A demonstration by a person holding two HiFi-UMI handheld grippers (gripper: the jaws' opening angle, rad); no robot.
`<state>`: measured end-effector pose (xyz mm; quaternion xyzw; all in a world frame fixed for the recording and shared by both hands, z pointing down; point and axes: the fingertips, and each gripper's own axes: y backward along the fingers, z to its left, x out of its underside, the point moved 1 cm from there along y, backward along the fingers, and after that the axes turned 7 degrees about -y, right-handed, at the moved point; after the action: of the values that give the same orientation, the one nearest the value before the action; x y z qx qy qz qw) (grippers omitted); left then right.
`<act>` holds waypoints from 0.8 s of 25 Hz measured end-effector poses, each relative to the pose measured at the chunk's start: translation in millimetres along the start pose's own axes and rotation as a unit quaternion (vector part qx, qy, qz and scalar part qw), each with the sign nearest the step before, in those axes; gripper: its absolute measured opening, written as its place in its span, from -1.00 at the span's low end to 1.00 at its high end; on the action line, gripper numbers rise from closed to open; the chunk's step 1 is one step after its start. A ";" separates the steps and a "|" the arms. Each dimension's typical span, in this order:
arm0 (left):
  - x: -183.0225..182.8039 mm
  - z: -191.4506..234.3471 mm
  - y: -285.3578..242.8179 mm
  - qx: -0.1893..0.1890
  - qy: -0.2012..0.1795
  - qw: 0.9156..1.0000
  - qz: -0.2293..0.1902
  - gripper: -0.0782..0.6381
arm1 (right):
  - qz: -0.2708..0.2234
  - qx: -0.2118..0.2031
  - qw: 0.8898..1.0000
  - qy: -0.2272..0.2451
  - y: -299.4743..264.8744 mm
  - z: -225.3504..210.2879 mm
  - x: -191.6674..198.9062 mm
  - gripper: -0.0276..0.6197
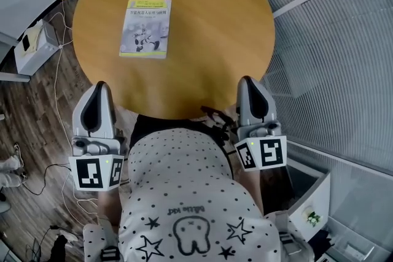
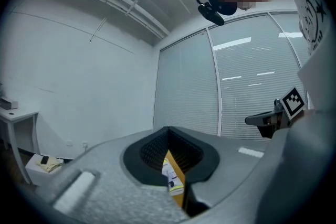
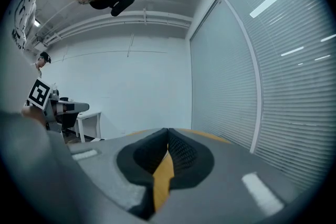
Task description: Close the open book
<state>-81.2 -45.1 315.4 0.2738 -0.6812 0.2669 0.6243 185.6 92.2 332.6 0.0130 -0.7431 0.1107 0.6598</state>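
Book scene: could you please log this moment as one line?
book: closed, on wooden table | left gripper: shut, empty | right gripper: shut, empty

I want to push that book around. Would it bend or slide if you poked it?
The book looks thin and soft-covered, so it would probably flex if lifted by one edge. Lying flat on the smooth wooden table, it should slide when pushed, not tip or roll. Probably light.

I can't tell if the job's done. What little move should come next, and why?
Probably just draw both grippers back. The book already lies shut, cover up, on the table, and the left gripper and right gripper hang near its edge, jaws together, empty.
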 end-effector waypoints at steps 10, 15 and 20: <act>8.4 -4.1 -7.5 0.002 -0.003 1.000 0.009 -0.76 | 0.007 0.013 1.000 0.001 6.8 -5.6 5.7 -0.90; 3.4 -2.8 -10.2 -0.001 -0.012 1.000 0.006 -0.76 | 0.004 0.014 1.000 0.001 7.2 -5.0 3.0 -0.90; -1.8 -6.7 -14.9 0.000 -0.007 1.000 -0.001 -0.76 | 0.002 0.013 1.000 0.001 5.6 -5.9 2.3 -0.90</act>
<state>-65.8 -50.9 314.5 0.2767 -0.6848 0.2644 0.6201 190.1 99.1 334.6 0.0201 -0.7413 0.1210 0.6598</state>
